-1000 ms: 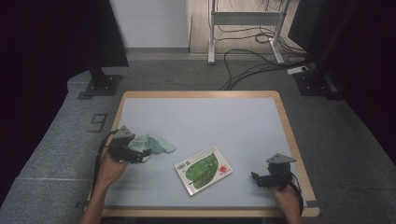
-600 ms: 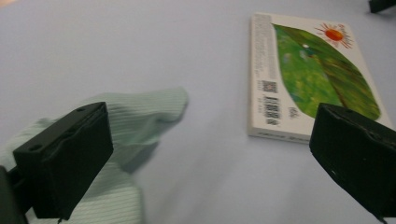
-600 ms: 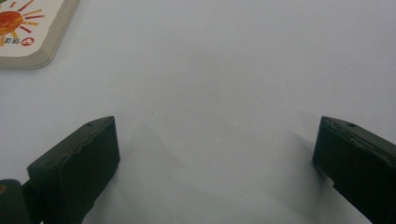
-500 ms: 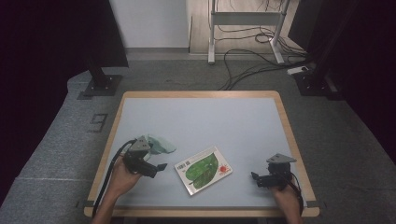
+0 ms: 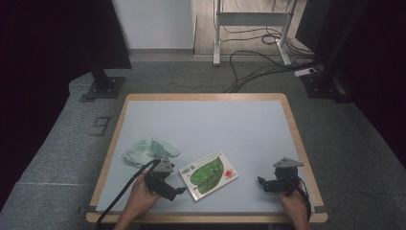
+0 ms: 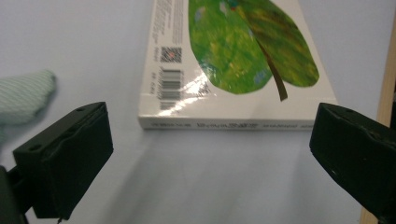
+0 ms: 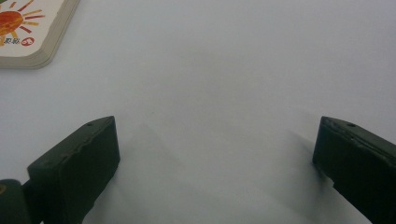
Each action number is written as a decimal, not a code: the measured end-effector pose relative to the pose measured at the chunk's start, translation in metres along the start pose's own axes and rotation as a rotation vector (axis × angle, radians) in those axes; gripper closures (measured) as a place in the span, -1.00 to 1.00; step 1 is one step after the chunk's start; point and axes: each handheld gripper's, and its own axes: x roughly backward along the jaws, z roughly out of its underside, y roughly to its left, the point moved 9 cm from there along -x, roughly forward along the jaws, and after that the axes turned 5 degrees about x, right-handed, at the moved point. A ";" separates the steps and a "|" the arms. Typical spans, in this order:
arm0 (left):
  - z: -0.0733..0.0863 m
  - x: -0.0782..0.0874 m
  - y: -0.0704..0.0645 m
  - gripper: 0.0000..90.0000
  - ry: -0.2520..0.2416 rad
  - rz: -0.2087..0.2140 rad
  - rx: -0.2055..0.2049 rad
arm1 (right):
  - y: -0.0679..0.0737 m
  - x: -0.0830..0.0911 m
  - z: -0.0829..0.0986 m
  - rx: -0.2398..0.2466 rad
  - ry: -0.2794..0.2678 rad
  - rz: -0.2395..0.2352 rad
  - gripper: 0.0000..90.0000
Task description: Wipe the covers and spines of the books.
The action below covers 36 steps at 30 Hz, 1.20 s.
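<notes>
The left gripper [image 6: 205, 154], jaws wide, faced the book [image 6: 233, 65] spine, probably approaching; the next move required closing on it. The right gripper [image 5: 262, 182] rested open, well right.

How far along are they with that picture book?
Early. The cloth lies loose on the table. The left claw is open, facing the spine of the book without touching it. Gripping the book is left; the right claw waits open.

Both forearms reach in from the near edge. The left gripper [image 5: 181, 190] sits low, angled rightward, jaws spread wide and empty. The right gripper [image 5: 261, 181] points leftward, jaws likewise wide apart, holding nothing.
</notes>
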 end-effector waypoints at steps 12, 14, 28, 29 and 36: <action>0.017 -0.027 -0.013 -1.00 0.044 -0.042 -0.008 | 0.021 0.000 -0.008 0.022 -0.017 -0.067 -0.96; 0.017 -0.027 -0.014 -1.00 0.044 -0.043 -0.008 | 0.038 -0.007 -0.016 0.069 -0.013 -0.095 -1.00; 0.015 -0.029 -0.010 -1.00 0.047 -0.041 -0.013 | 0.103 -0.040 -0.051 0.194 -0.028 -0.245 -0.90; 0.014 -0.029 -0.008 -1.00 0.046 -0.038 -0.014 | 0.102 -0.040 -0.052 0.192 -0.028 -0.244 -0.89; 0.009 -0.032 0.010 -1.00 0.040 -0.034 -0.017 | 0.100 -0.050 -0.062 0.175 -0.038 -0.247 -0.85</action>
